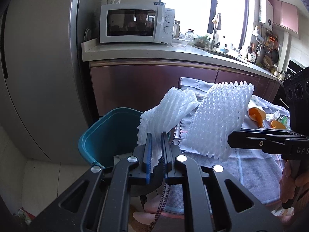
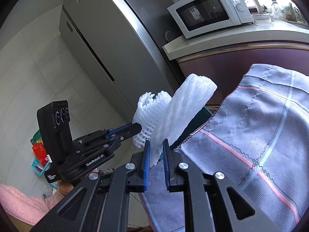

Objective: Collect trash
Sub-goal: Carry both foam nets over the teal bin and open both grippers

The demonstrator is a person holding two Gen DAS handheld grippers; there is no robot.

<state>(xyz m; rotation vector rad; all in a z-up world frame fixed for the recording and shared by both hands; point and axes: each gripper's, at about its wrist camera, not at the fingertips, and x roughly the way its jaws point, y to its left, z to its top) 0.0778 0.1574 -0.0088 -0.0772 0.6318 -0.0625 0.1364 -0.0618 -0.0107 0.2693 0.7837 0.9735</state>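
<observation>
Cloth-covered surface [image 1: 251, 166] lies beneath the right gripper [image 1: 230, 140], clamped on one white foam net [image 1: 218, 116]; beside it, the left gripper [image 1: 156, 148] pinches another foam net [image 1: 164, 112] above the teal bin [image 1: 108, 131].

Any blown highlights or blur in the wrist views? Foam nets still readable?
Left wrist: window blown out to white, microwave door mirrors the room, both foam nets sharp. Right wrist: overexposed only at top right, strong fisheye bend on the fridge, nets crisp.
</observation>
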